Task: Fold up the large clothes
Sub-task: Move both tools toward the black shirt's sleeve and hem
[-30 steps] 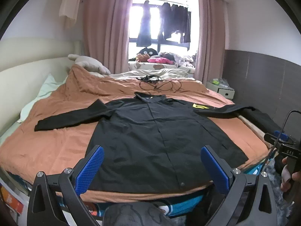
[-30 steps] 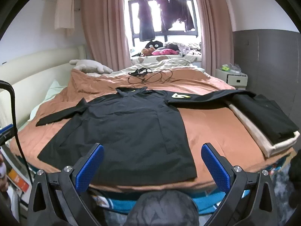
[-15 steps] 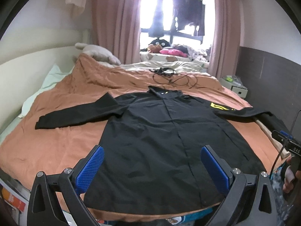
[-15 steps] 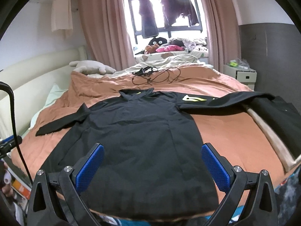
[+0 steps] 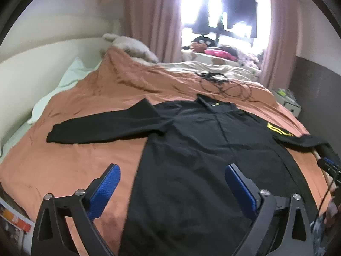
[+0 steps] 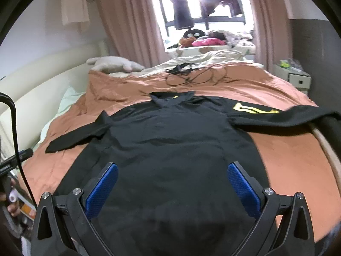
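Note:
A large black long-sleeved shirt (image 5: 204, 149) lies flat on the orange bedspread (image 5: 74, 166), collar far, hem near, both sleeves spread out. A yellow mark is on its right shoulder (image 6: 253, 109). My left gripper (image 5: 172, 175) is open and empty above the shirt's left hem area. My right gripper (image 6: 172, 175) is open and empty above the shirt's lower body (image 6: 170, 149). The left sleeve (image 5: 102, 128) stretches to the left; the right sleeve (image 6: 283, 117) reaches the bed's right edge.
Black cables (image 5: 221, 83) lie on the bed beyond the collar. A plush toy (image 6: 113, 64) and pale pillow (image 5: 70, 74) are at the far left. A folded dark item (image 6: 330, 136) sits at the right edge. A nightstand (image 6: 298, 79) stands at the right.
Both grippers have moved forward and over the bed, so the shirt's hem now lies beneath them. Both stay open; the shirt has not moved.

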`<state>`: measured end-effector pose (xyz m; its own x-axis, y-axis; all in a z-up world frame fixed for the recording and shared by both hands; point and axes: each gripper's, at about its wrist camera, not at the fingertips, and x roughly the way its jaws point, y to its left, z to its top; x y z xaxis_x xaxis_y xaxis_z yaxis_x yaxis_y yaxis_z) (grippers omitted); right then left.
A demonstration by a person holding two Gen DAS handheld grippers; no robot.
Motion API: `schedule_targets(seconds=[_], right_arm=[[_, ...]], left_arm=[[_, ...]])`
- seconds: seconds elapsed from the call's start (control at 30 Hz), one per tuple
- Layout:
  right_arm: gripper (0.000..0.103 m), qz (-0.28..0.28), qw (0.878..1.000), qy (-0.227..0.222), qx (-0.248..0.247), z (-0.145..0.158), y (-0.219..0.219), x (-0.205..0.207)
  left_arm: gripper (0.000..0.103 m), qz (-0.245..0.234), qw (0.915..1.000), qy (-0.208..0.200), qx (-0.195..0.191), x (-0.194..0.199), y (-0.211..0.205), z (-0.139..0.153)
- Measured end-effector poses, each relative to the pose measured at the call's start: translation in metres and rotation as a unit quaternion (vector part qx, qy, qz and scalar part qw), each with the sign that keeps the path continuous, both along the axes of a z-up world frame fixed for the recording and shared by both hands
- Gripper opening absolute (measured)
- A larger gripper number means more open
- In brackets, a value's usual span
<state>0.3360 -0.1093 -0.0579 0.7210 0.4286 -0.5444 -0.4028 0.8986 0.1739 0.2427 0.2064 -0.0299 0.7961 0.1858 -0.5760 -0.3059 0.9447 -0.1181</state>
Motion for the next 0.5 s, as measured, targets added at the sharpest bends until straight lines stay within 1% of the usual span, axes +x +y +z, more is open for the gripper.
schedule_targets(seconds=[0.07, 0.13, 0.23, 0.3, 0.4, 0.5], right_arm=[[0.103, 0.007, 1.0, -0.001, -0.004, 0.002, 0.013, 0.008], [0.102, 0.021, 1.0, 0.0, -0.002, 0.003, 0.03, 0.018], [0.1, 0.036, 0.999, 0.007, -0.002, 0.001, 0.049, 0.034], [0.097, 0.045, 0.999, 0.013, -0.003, -0.001, 0.059, 0.044], [0.094, 0.058, 0.998, 0.023, -0.007, -0.006, 0.076, 0.06], [0.09, 0.074, 0.997, 0.032, -0.013, -0.012, 0.093, 0.075]], left_arm=[[0.093, 0.018, 0.9997, 0.005, -0.016, 0.008, 0.021, -0.005], [0.087, 0.032, 0.999, 0.011, -0.028, 0.014, 0.037, -0.01], [0.083, 0.06, 0.9971, 0.019, -0.042, 0.02, 0.065, -0.017], [0.083, 0.077, 0.9957, 0.021, -0.047, 0.024, 0.083, -0.021], [0.081, 0.102, 0.9931, 0.023, -0.053, 0.03, 0.113, -0.025], [0.08, 0.117, 0.9913, 0.031, -0.052, 0.037, 0.14, -0.03]])
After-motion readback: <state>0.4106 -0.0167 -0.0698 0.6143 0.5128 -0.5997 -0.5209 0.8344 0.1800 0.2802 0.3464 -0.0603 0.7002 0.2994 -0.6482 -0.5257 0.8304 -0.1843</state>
